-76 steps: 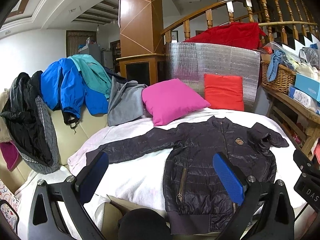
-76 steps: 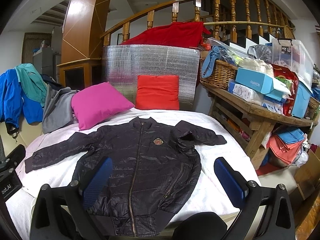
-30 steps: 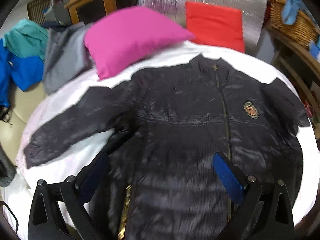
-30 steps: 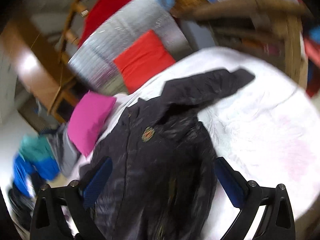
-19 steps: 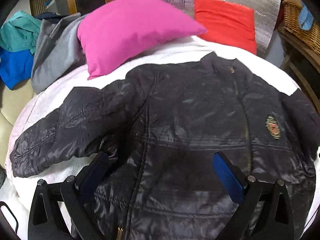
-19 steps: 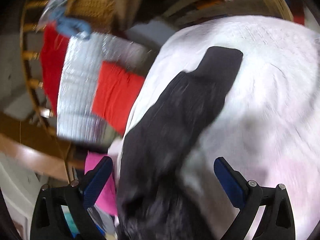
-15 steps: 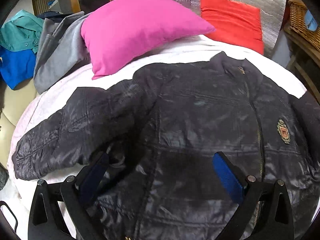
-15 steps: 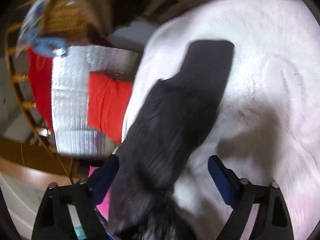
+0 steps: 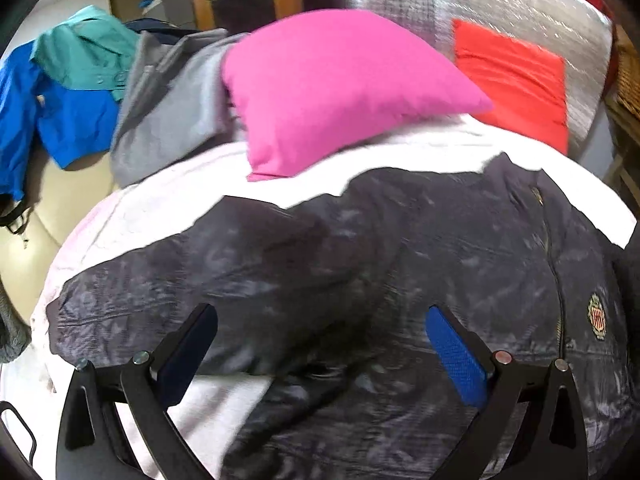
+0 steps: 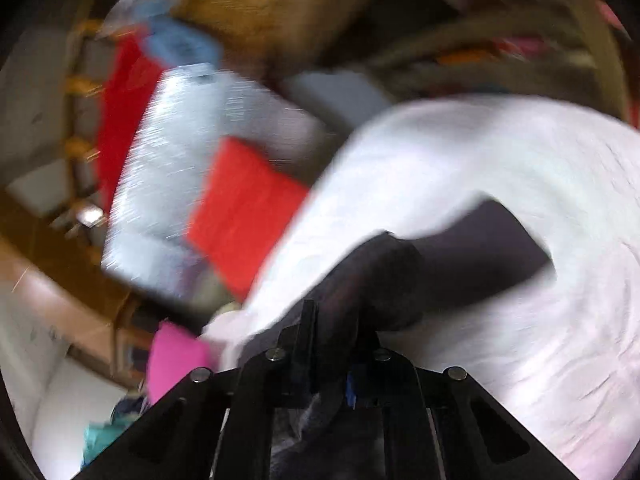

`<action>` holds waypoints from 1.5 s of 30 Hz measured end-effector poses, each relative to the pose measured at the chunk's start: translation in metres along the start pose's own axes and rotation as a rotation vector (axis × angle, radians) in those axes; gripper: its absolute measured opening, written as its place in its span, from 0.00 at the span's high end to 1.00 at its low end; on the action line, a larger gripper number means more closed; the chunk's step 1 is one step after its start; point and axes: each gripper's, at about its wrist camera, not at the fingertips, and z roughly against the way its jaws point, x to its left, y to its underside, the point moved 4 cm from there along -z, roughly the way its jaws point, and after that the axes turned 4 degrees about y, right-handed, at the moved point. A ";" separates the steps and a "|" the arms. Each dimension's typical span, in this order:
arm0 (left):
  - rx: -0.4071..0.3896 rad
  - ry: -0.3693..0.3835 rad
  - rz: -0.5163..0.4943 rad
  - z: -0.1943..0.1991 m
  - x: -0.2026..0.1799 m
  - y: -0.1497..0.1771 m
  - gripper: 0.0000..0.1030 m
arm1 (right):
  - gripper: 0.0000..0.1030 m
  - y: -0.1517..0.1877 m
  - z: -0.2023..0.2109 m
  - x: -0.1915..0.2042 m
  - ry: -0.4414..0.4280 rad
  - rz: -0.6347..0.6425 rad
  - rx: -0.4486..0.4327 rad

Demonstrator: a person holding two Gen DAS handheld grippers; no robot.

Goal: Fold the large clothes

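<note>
We have the jacket (image 9: 400, 280) lying face up on the bed (image 9: 160, 208), with its zip closed and its collar toward the pink pillow (image 9: 340, 92) and the red pillow (image 9: 516, 76). It is spread flat so that the sleeves can be folded in over the body first.

Our right gripper (image 10: 332, 344) has just been closing, and now its fingers are pressed together on the dark cloth of the right sleeve (image 10: 460, 252), near the shoulder as far as we can tell; the view is blurred. The cuff end of this sleeve lies free on the white cover. We judge this grip is taken to lift the sleeve and bring it across the chest.

Our left gripper (image 9: 320, 344) hangs low over the left sleeve (image 9: 192, 276), near the armpit. Its fingers (image 9: 456, 356) stand wide apart and hold nothing. The sleeve lies stretched out to the side. We think the left one is placed here to catch this sleeve in the same way.

The puffy cloth looks slippery, so a thin pinch could slide off.
</note>
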 end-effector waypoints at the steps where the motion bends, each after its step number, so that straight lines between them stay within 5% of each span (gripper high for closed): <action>1: -0.009 -0.008 0.008 0.003 0.007 -0.001 0.00 | 0.88 0.007 0.003 0.021 -0.037 0.043 0.002; 4: -0.019 -0.020 0.035 0.006 0.023 -0.001 0.00 | 0.88 0.038 0.002 0.081 -0.136 0.153 0.043; 9: -0.028 -0.031 0.077 0.011 0.045 0.000 0.00 | 0.84 0.131 -0.029 0.146 -0.232 0.245 0.232; 11: -0.030 -0.030 0.081 0.012 0.050 0.001 0.00 | 0.68 0.173 -0.053 0.158 -0.249 0.257 0.349; 13: -0.028 -0.021 0.090 0.012 0.056 0.001 0.00 | 0.19 0.205 -0.070 0.161 -0.265 0.217 0.473; 15: -0.025 -0.022 0.106 0.011 0.064 0.002 0.00 | 0.18 0.232 -0.078 0.157 -0.264 0.178 0.579; 20: -0.016 -0.003 0.138 0.011 0.066 0.003 0.00 | 0.18 0.233 -0.055 0.165 -0.421 0.263 0.651; 24: -0.026 0.057 0.122 0.014 0.041 0.002 0.00 | 0.18 0.194 -0.010 0.147 -0.512 0.291 0.540; 26: -0.037 0.110 0.089 0.018 0.019 0.003 0.00 | 0.18 0.168 0.000 0.128 -0.434 0.261 0.465; 31: -0.102 0.277 -0.088 0.036 -0.068 0.008 0.00 | 0.19 0.103 0.009 0.026 -0.030 0.121 0.227; 34: -0.145 0.342 -0.194 0.043 -0.121 0.011 0.00 | 0.41 0.083 -0.001 -0.023 0.122 0.047 0.212; 36: -0.152 0.353 -0.234 0.041 -0.146 0.012 0.00 | 0.45 0.077 -0.010 -0.043 0.191 0.019 0.223; 42: -0.078 0.310 -0.274 0.005 -0.187 0.011 0.00 | 0.45 0.081 -0.045 -0.055 0.067 -0.032 0.345; 45: -0.032 0.246 -0.286 -0.011 -0.185 0.017 0.00 | 0.43 0.096 -0.066 -0.053 0.146 0.048 0.419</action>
